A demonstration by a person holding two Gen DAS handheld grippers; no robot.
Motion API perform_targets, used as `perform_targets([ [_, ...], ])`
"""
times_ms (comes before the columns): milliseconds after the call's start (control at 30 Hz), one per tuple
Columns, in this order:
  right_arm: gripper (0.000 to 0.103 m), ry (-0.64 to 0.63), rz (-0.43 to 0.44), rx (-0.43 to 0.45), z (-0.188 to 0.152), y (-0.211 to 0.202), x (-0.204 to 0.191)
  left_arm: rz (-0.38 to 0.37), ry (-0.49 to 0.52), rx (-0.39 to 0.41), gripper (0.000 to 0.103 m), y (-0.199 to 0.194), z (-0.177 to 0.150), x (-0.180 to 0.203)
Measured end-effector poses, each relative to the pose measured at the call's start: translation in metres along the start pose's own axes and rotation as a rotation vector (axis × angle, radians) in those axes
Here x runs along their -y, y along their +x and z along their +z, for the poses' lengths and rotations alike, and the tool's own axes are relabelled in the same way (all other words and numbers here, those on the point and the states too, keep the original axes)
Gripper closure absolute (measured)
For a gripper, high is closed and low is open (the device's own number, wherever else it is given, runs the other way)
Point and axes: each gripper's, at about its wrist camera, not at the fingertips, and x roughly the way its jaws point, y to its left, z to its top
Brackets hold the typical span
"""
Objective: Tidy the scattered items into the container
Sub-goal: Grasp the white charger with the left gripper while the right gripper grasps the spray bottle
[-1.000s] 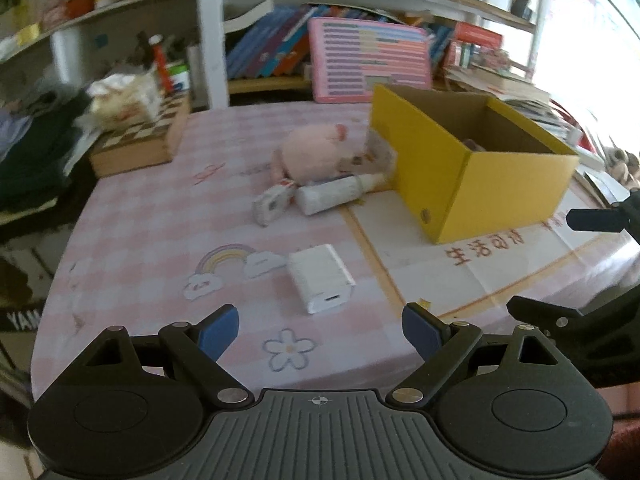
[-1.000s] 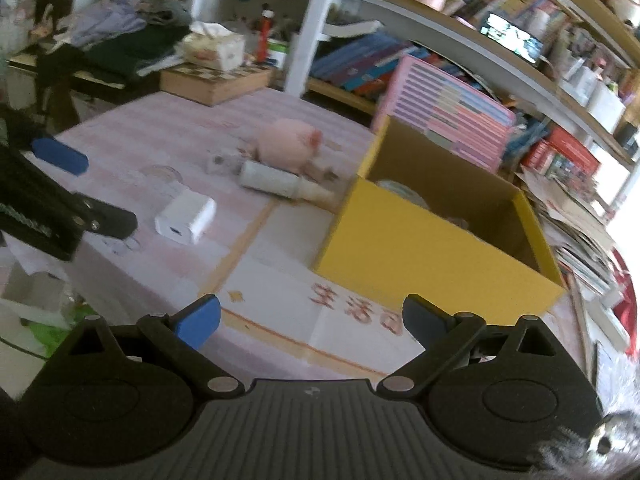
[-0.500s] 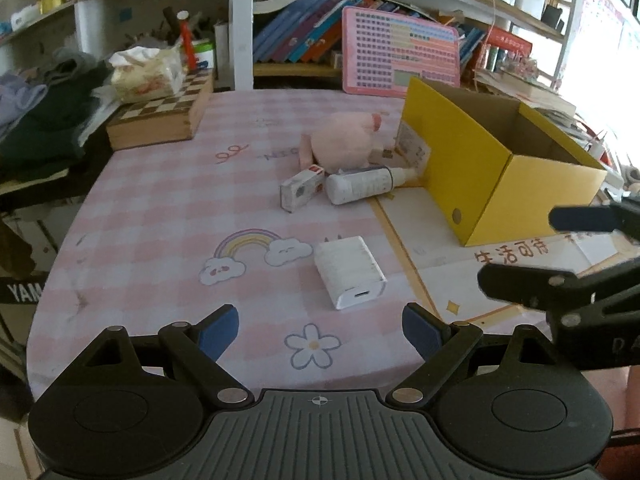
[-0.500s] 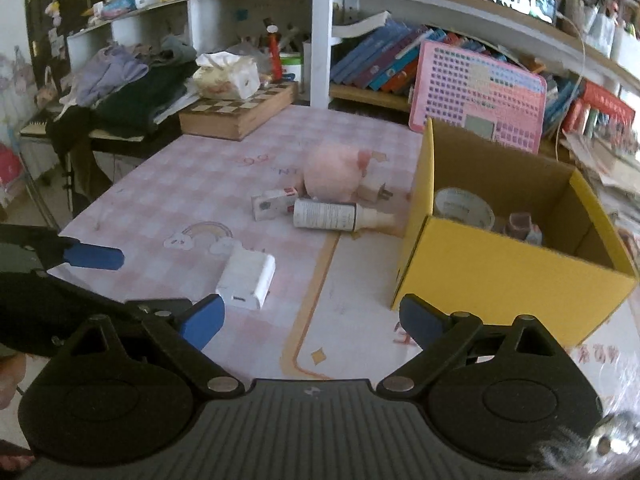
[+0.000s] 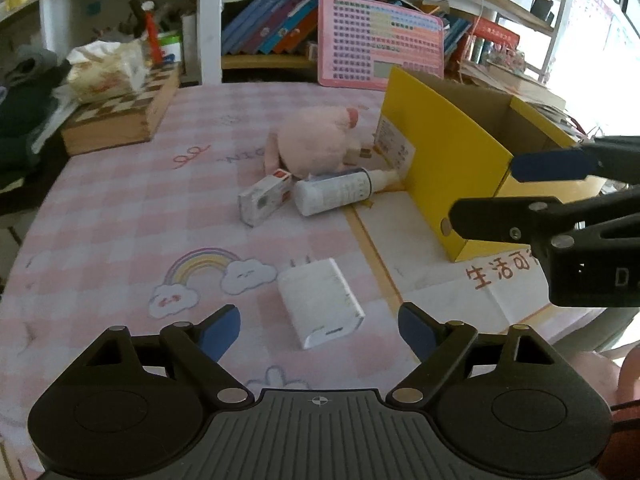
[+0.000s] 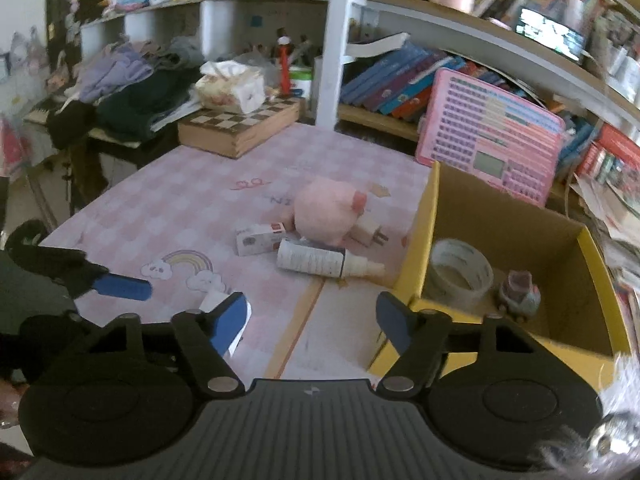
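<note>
Bookshelves crowd the back of the room, and in front of them a pink checked table (image 5: 120,216) carries the job: a yellow cardboard box (image 5: 452,168) sits toward the right edge with a tape roll (image 6: 460,274) and a small toy (image 6: 518,294) already inside. Waiting outside are a white charger block (image 5: 320,302) near the front edge, a white spray bottle (image 5: 340,192) touching the box's near corner, a small carton (image 5: 266,198) beside it and a pink plush (image 5: 312,144) behind. This looks like the approach for the next pick. The left gripper (image 5: 320,326) hangs right at the charger, jaws wide, narrowing slightly, nothing pinched. The right gripper (image 6: 312,316) is closing on air, empty. Next move, I'd say: drop the left jaws squarely astride the charger's sides before squeezing.
</note>
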Motion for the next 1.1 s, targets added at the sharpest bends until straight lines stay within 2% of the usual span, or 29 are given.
perform_targets([
  [100, 0.044, -0.048, 0.03, -0.032, 0.008, 0.011, 0.003, 0.0, -0.012, -0.01, 0.022, 0.01, 0.004, -0.001],
  [267, 0.045, -0.137, 0.068, -0.074, 0.02, 0.029, 0.003, 0.008, -0.049, -0.022, 0.027, 0.025, 0.009, -0.004],
  [367, 0.045, -0.217, 0.098, -0.097, 0.029, 0.041, 0.0, 0.011, -0.037, -0.039, 0.034, 0.034, 0.009, 0.0],
  [500, 0.048, -0.374, 0.146, -0.139, 0.05, 0.065, -0.007, 0.023, -0.021, -0.061, 0.048, 0.043, 0.009, 0.002],
  [633, 0.049, -0.548, 0.185, -0.211, 0.07, 0.095, -0.012, 0.022, -0.044, -0.052, 0.052, 0.043, 0.008, -0.003],
  [733, 0.049, -0.677, 0.22, -0.306, 0.074, 0.121, -0.015, 0.018, -0.062, -0.047, 0.055, 0.041, 0.007, -0.006],
  [800, 0.057, -0.746, 0.242, -0.369, 0.073, 0.138, -0.016, 0.024, -0.083, -0.045, 0.057, 0.039, 0.007, -0.01],
  [867, 0.06, -0.801, 0.253, -0.422, 0.071, 0.152, -0.017, 0.042, -0.109, -0.04, 0.058, 0.036, 0.006, -0.015],
  [967, 0.064, -0.864, 0.267, -0.47, 0.068, 0.167, -0.018, 0.066, -0.149, -0.035, 0.06, 0.033, 0.006, -0.023],
  [1100, 0.062, -0.958, 0.247, -0.478, 0.068, 0.182, -0.023, 0.074, -0.161, -0.034, 0.06, 0.034, 0.005, -0.025],
])
